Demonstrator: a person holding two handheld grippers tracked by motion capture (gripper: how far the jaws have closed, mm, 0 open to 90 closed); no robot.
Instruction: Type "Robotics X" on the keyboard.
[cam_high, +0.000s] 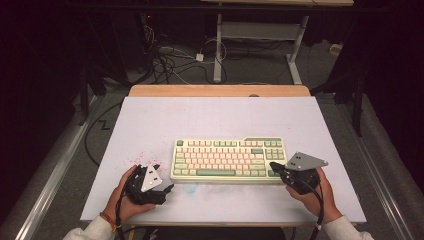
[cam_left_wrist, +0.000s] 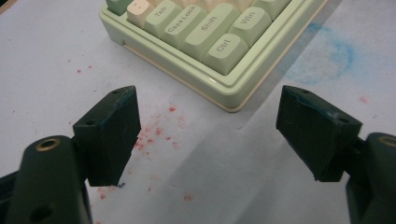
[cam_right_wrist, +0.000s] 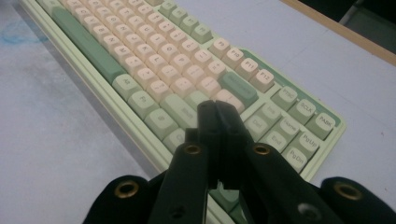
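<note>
A pale green keyboard (cam_high: 229, 160) with cream and green keys lies in the middle of the white table. Its front left corner (cam_left_wrist: 219, 70) lies just ahead of my left gripper (cam_left_wrist: 208, 135), whose jaws stand wide apart over bare table with nothing between them. That left gripper (cam_high: 167, 189) rests in a hand at the keyboard's near left. My right gripper (cam_high: 272, 165) hovers at the keyboard's near right corner. In the right gripper view its jaws (cam_right_wrist: 218, 112) are pressed together with nothing in them, above the keys (cam_right_wrist: 187, 109) near the arrow cluster.
Red specks (cam_left_wrist: 154, 135) and a faint blue smear (cam_left_wrist: 327, 51) mark the white table top (cam_high: 215, 117). A wooden strip (cam_high: 220, 90) runs along the far edge. Beyond it are table legs and cables on the floor.
</note>
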